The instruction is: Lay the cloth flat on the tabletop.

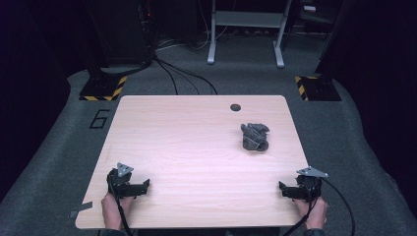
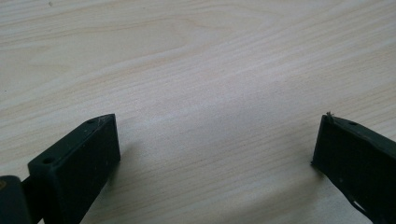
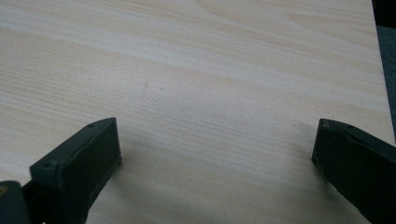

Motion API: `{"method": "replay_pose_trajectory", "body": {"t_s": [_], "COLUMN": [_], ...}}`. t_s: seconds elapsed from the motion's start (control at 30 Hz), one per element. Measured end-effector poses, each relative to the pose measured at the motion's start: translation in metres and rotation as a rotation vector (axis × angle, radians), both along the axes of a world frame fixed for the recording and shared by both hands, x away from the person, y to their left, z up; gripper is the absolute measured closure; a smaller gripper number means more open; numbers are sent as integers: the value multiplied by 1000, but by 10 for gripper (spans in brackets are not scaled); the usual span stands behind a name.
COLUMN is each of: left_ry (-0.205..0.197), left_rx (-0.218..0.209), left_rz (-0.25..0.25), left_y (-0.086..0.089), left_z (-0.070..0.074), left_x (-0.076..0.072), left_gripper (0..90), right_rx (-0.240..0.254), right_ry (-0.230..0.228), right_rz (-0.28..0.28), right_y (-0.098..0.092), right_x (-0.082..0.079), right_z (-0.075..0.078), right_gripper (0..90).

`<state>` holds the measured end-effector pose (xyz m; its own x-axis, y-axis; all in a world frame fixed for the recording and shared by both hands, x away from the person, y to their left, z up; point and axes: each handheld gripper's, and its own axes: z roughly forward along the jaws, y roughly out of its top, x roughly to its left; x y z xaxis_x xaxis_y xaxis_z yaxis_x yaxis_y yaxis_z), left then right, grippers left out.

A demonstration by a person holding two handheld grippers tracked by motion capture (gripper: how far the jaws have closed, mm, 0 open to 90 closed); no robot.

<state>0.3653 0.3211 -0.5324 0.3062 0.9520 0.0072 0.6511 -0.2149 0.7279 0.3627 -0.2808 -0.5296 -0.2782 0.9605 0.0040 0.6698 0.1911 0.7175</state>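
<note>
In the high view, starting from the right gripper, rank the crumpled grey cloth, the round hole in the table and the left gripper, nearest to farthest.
From the right gripper:
1. Crumpled grey cloth, just up-table on the right side.
2. Round hole, beyond the cloth near the far edge.
3. Left gripper, across at the near left.

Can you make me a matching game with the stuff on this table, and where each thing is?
Things:
1. crumpled dark grey cloth
2. small round dark hole in the light wooden table
3. left black tongs
4. right black tongs

Places:
A. near left corner of the table, jaws open
B. far edge, right of the middle
C. near right corner, jaws open
D. right half, just nearer than the hole

Pairs: 1-D, 2-B, 3-A, 4-C
</note>
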Motion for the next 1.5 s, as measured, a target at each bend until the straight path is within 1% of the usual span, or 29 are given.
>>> {"method": "replay_pose_trajectory", "body": {"t_s": [0.2,0.27,0.33,0.37,0.43,0.47,0.5,0.53,0.63,0.73,0.77,0.8,0.83,0.87,0.9,0.97,1.0,1.1,1.17,1.2,1.23,1.27,1.3,1.33,1.37,1.4,1.43,1.47,1.5], "left_ry": [1,0,-1,0,0,-1,-1,1,1,-1,1,1,1,1,1,0,0,0,1,1,1,1,1,0,0,1,1,1,1], "left_rx": [1,-2,-1,-1,-4,-3,-3,1,0,0,2,1,1,1,1,1,1,-1,0,1,-1,2,2,-2,-2,-1,0,-1,-1], "left_rz": [1,0,0,0,1,1,1,1,0,0,0,1,1,1,1,1,1,2,1,0,1,1,1,0,0,1,1,1,1], "left_y": [0,0,0,0,0,0,0,0,0,0,0,0,0,0,0,0,0,0,0,0,0,0,0,0,0,0,0,0,0], "left_z": [0,0,0,0,0,0,0,0,0,0,0,0,0,0,0,0,0,0,0,0,0,0,0,0,0,0,0,0,0], "left_x": [0,0,0,0,0,0,0,0,0,0,0,0,0,0,0,0,0,0,0,0,0,0,0,0,0,0,0,0,0], "left_gripper": [4,4,4,4,4,4,4,4,4,4,4,4,4,4,4,4,4,4,4,4,4,4,4,4,4,4,4,4,4], "right_rx": [2,2,-6,6,8,25,25,59,59,49,46,52,39,39,42,44,44,31,28,23,23,30,30,38,38,35,35,37,35], "right_ry": [4,5,13,13,18,23,23,28,33,28,33,31,32,32,29,26,26,20,17,19,19,21,21,22,22,20,20,35,34], "right_rz": [3,-10,0,-7,-9,-3,-3,-12,-8,8,21,16,32,32,28,50,50,72,79,93,93,97,97,114,114,127,127,135,141], "right_y": [0,1,0,1,0,-2,-2,-3,-2,5,6,9,10,10,13,18,18,26,28,33,33,37,37,41,41,46,46,51,53], "right_x": [1,1,1,1,1,3,3,3,4,8,10,11,13,13,15,22,22,33,36,43,43,49,49,56,56,65,65,75,80], "right_z": [0,1,1,2,2,3,3,5,8,16,18,20,23,23,25,34,34,44,46,50,50,53,53,58,58,62,62,66,67], "right_gripper": [9,11,15,15,13,6,6,4,2,6,7,7,8,8,9,12,12,17,20,21,21,23,23,25,25,27,27,28,29]}}
